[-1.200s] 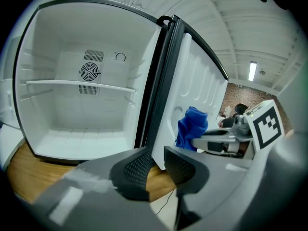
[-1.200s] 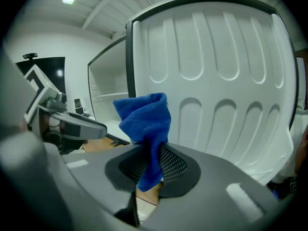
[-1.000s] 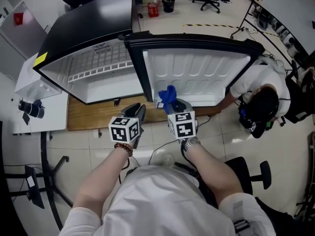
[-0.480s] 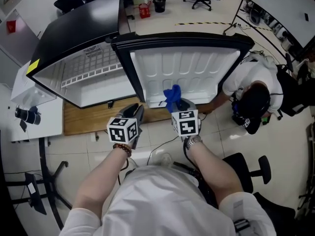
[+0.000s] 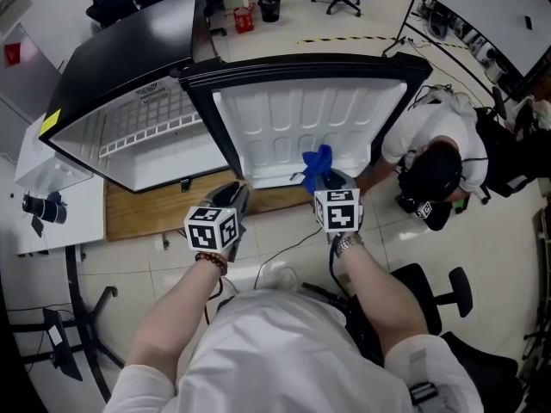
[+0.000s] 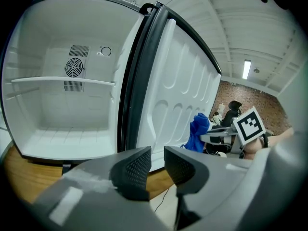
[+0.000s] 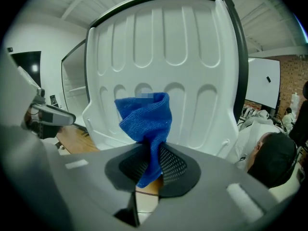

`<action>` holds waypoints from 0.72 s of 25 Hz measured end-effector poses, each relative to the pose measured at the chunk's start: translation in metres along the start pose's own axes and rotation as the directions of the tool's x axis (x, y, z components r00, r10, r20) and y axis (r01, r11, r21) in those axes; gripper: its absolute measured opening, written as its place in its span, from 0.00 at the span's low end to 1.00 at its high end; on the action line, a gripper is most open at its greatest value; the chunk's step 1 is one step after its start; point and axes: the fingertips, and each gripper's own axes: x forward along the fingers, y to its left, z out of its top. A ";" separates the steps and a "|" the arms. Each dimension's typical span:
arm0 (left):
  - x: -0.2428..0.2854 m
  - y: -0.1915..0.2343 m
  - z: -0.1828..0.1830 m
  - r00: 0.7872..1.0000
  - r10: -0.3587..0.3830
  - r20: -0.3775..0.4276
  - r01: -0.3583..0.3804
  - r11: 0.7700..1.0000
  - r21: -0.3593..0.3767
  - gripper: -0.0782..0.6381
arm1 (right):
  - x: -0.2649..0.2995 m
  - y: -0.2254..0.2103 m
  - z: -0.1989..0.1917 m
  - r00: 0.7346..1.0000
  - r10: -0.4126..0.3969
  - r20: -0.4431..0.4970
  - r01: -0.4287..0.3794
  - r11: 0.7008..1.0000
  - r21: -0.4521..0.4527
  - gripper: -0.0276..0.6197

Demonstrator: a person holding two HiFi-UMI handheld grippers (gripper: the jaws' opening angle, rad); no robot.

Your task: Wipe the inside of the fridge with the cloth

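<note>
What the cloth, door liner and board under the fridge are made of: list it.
Cloth: blue microfibre-like fabric, fine ribbed weave, soft folds.
Door liner: glossy white moulded plastic, smooth pressed ribs.
Board: probably wood, matt brown, faint grain.

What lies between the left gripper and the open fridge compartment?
A bare strip of the wooden board under the fridge; the head view shows it ahead of the left gripper, whose jaws hold nothing.

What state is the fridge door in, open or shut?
Open: the door stands swung wide, its white inner lining facing the camera, and the fridge interior with its shelf is exposed.
</note>
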 end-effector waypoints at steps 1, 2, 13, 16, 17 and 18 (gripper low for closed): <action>0.000 -0.001 0.000 1.000 -0.001 0.000 0.001 1.000 0.000 0.22 | -0.001 -0.005 -0.001 1.000 -0.009 -0.002 0.009 1.000 0.002 0.13; 0.001 -0.001 -0.001 1.000 -0.001 -0.001 0.001 1.000 0.000 0.22 | -0.002 -0.009 -0.001 1.000 -0.015 -0.003 0.015 1.000 0.002 0.13; 0.003 -0.008 -0.002 1.000 -0.003 -0.003 0.003 1.000 0.008 0.22 | -0.012 -0.055 -0.006 0.996 -0.089 -0.006 0.089 0.996 0.032 0.13; 0.003 -0.012 -0.005 1.000 -0.008 -0.009 0.009 1.000 0.011 0.22 | -0.015 -0.067 -0.011 0.993 -0.114 -0.011 0.115 0.993 0.034 0.13; 0.003 -0.013 -0.006 1.000 -0.010 -0.012 0.010 1.000 0.012 0.22 | -0.016 -0.070 -0.011 0.993 -0.118 -0.012 0.118 0.992 0.036 0.13; 0.004 -0.013 -0.007 1.000 -0.011 -0.013 0.011 1.000 0.013 0.22 | -0.016 -0.072 -0.011 0.993 -0.121 -0.012 0.121 0.992 0.038 0.13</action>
